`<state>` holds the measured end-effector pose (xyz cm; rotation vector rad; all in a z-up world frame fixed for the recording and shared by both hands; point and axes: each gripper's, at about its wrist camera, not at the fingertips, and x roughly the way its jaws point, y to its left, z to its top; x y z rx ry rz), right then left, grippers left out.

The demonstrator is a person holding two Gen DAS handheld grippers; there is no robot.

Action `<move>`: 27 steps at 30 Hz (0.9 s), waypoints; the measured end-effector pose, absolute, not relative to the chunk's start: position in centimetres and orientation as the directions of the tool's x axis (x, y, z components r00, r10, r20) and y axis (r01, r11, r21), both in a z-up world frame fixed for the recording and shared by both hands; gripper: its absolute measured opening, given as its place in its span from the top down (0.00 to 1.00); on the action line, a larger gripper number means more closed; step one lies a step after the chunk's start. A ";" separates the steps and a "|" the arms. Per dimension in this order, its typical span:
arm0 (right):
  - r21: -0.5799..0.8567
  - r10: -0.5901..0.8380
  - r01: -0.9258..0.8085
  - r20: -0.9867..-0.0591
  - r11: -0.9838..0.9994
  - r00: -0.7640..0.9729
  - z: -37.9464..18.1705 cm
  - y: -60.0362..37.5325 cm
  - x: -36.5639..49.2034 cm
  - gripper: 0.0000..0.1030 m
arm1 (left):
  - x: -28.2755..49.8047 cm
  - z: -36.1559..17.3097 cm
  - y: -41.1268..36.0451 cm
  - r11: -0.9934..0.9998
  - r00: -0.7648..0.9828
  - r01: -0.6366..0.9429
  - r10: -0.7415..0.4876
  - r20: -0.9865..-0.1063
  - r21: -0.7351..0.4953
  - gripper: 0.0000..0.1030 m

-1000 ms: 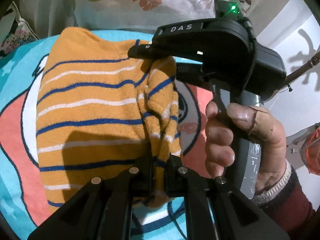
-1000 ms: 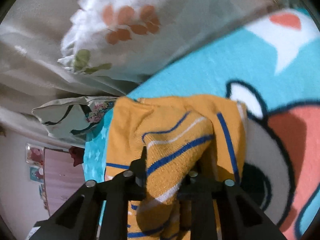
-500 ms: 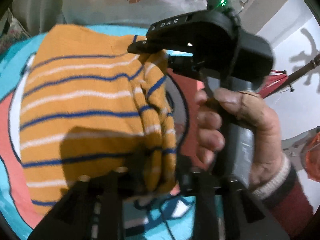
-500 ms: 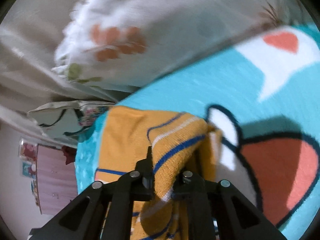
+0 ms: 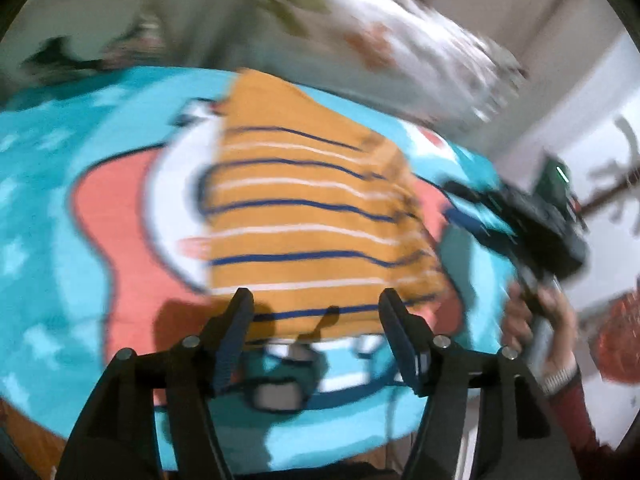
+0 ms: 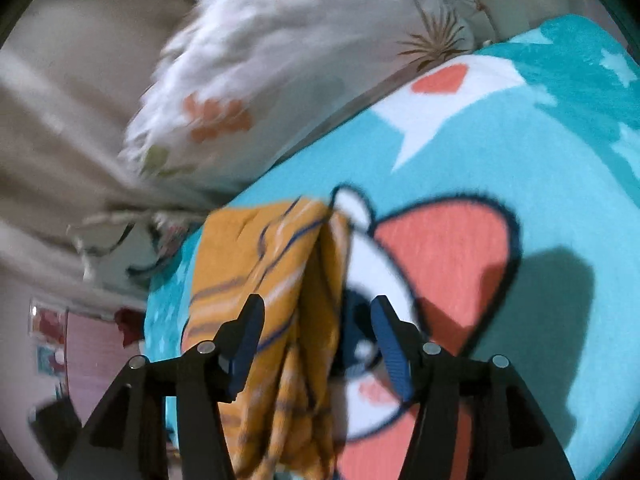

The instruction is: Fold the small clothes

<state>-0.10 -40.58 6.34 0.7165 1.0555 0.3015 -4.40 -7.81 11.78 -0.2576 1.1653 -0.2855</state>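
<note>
Currently, the folded striped garment lies on the cartoon blanket (near its pillow-side edge); left gripper and right gripper both spread wide, holding nothing.

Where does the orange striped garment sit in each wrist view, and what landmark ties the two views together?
Left wrist view: the garment lies flat at centre, just beyond the open left gripper.
Right wrist view: the garment fills the lower centre-left, bunched in folds and running down between the open right gripper's fingers.
Shared landmark: the teal cartoon blanket under it, with the floral pillow behind.
</note>
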 end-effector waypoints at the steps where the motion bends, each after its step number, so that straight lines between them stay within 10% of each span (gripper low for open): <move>1: 0.672 0.564 0.091 -0.681 0.735 0.468 6.4 -39.8 -1.0 0.40 | -4.7 11.8 -6.2 0.947 0.388 0.058 -0.313 -0.867 -0.315 0.38; 8: 0.680 0.604 0.037 -0.674 0.732 0.424 5.0 -34.8 -4.2 0.41 | -6.4 10.3 -1.7 0.954 0.401 -0.087 -0.231 -0.886 -0.288 0.38; 12: 0.728 0.655 0.061 -0.648 0.683 0.390 3.0 -33.3 -4.5 0.89 | -6.8 9.9 -1.3 0.959 0.384 -0.090 -0.215 -0.898 -0.268 0.38; 23: 0.737 0.622 0.259 -0.670 0.624 0.405 -0.5 -36.3 -10.6 0.92 | -5.3 9.3 0.2 0.951 0.371 -0.020 -0.281 -0.885 -0.310 0.38; 27: 0.693 0.568 0.270 -0.710 0.668 0.416 1.8 -37.0 -11.0 0.79 | -4.7 9.2 1.3 0.945 0.372 -0.004 -0.302 -0.878 -0.327 0.38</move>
